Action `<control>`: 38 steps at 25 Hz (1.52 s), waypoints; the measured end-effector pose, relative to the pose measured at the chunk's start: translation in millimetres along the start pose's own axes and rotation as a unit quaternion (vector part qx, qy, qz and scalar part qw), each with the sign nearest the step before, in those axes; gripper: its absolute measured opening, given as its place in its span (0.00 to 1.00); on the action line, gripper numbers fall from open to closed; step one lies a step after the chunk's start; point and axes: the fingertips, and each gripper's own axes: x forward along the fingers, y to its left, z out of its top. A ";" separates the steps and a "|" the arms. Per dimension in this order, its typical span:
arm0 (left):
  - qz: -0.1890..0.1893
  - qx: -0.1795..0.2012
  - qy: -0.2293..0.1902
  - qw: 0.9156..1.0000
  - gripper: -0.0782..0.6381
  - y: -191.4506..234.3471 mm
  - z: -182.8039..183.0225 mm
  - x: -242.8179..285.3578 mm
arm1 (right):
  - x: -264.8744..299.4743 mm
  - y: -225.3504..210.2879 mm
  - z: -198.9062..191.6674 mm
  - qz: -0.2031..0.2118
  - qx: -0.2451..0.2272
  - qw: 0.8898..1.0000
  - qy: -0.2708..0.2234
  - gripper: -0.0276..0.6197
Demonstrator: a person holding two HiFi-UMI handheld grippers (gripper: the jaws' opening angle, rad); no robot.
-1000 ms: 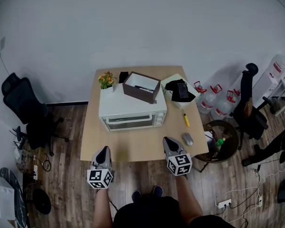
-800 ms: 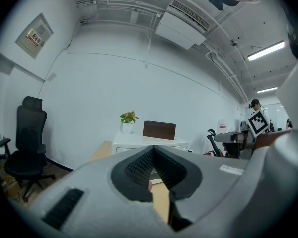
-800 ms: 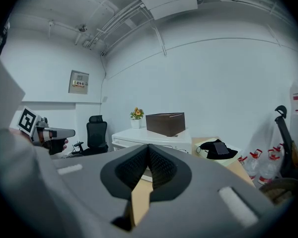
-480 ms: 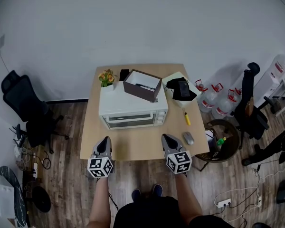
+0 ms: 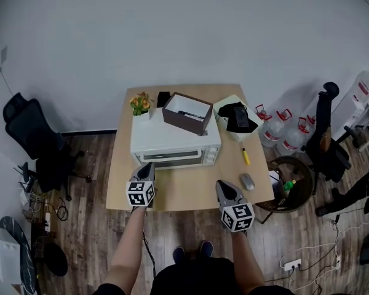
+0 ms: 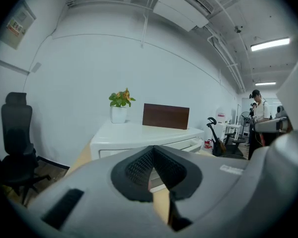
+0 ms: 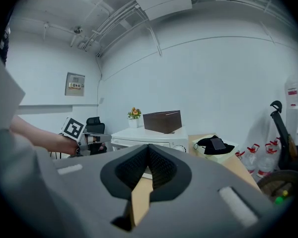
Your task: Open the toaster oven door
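Toaster oven (image 5: 175,141) sits at the back-middle of the bench (image 5: 184,190), front twd the person, door shut.

Head view: left hand-held gripper (image 5: 147,165) is up by the oven's front, lower-left corner; touching or not, can't tell from here. Its marker cube hangs over the bench's near edge. Right hand-held gripper (image 5: 220,184) is over the near right part of the bench, apart from the oven, w/ a grey mouse (image 5: 247,181) just to its right. On top of the oven: potted plant (image 5: 138,102) at back left, brown box (image 5: 186,112) at back right, tilted. Right of the oven a pale box w/ a black item (image 5: 236,115) on it, and a yellow pen (image 5: 245,155) on the bench nearer the person. Black office chair (image 5: 31,139) on the floor at left, water jugs (image 5: 277,132) at right.

Left gripper view: jaws pressed together at the tips, nothing btwn them. Oven is straight ahead and near, seen from its left front corner; plant and brown box show on top. Office chair at left, a person stands far right in the background.

Right gripper view: jaws also pressed together, nothing held; bare bench shows thru the slit below the tips. Oven is ahead, a bit left, its knobs facing this way. Left hand-held gripper comes in from the left, its tip at the oven's front.
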 end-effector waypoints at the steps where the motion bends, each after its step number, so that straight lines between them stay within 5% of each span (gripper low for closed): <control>1: -0.002 -0.008 0.002 1.000 0.11 3.0 -0.9 4.3 | 0.7 0.1 -1.7 -0.001 0.002 1.000 0.001 0.06; 14: 0.014 -0.016 0.046 0.999 0.11 28.8 -6.9 44.8 | -1.4 -1.7 -16.9 -0.008 0.010 1.000 0.017 0.06; 20: 0.024 -0.004 0.045 0.999 0.11 29.1 -15.7 47.9 | -3.2 -3.8 -15.6 -0.007 0.045 0.999 0.006 0.06; 24: 0.021 -0.032 0.036 0.999 0.11 32.1 -18.5 49.0 | -6.1 -7.2 -12.1 -0.011 0.048 0.999 0.001 0.06; 30: 0.027 -0.010 0.047 0.998 0.11 34.3 -19.0 52.2 | -8.8 -11.1 -14.0 -0.007 0.107 0.994 -0.013 0.06; 38: 0.030 -0.022 0.052 0.998 0.11 31.4 -21.4 49.7 | -11.8 -14.4 -15.8 -0.015 0.094 0.995 -0.005 0.06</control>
